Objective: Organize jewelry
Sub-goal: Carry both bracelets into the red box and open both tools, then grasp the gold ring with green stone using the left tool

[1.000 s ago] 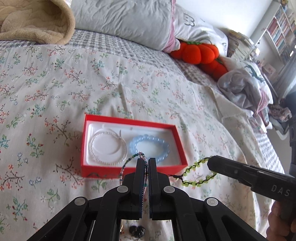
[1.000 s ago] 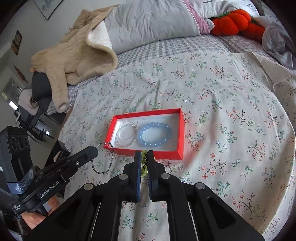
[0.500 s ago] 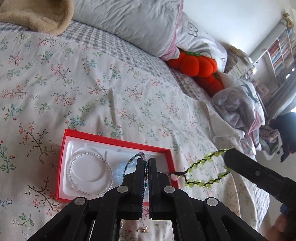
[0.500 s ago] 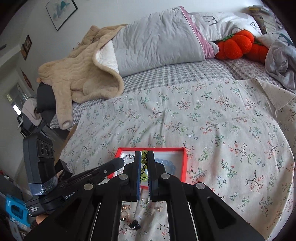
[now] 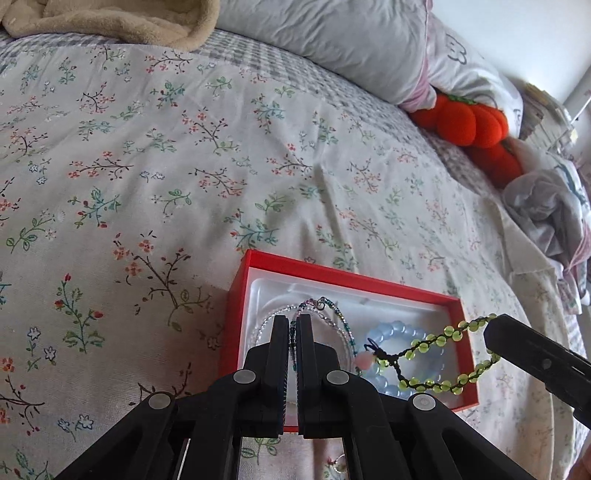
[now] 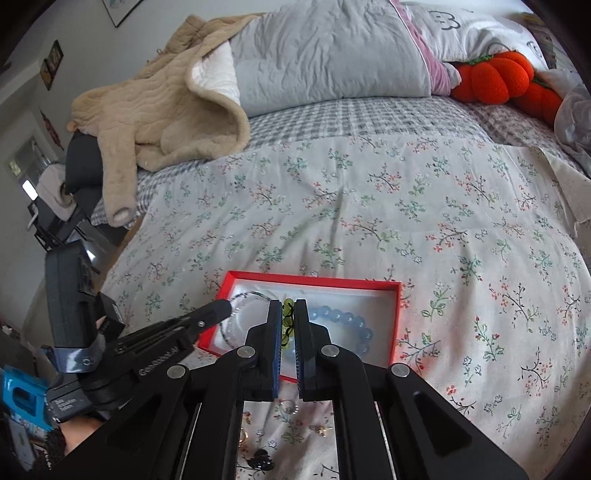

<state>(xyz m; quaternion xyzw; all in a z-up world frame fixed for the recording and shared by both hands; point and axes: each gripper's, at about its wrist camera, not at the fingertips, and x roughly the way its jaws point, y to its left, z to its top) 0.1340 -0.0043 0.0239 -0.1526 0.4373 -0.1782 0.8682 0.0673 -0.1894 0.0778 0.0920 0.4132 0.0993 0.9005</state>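
On the bed, covered in a floral sheet, a shallow red box with a white lining lies open, and in its left half rests a thin clear-beaded bracelet, partly hidden behind the left gripper. That gripper's fingers are closed almost together on a slim strand of small teal, dark and pinkish beads, which runs up out of the narrow gap, loops over the box's left half and falls back on the right side of the fingers. To its right, in the box's right half, sits a bracelet of round pale-blue beads. Across it hangs a yellow-green bead bracelet woven on dark cord, with a small pink bead at its left end near the left gripper; it hangs just above the blue beads and the box's right wall, its right end pinched in the right gripper. In the right wrist view those fingers stand nearly shut with the green beads caught at their tips, above the middle of the box. Small earrings and trinkets lie on the sheet near the box's near wall. Far right, orange pumpkin plush toys rest against a grey pillow.
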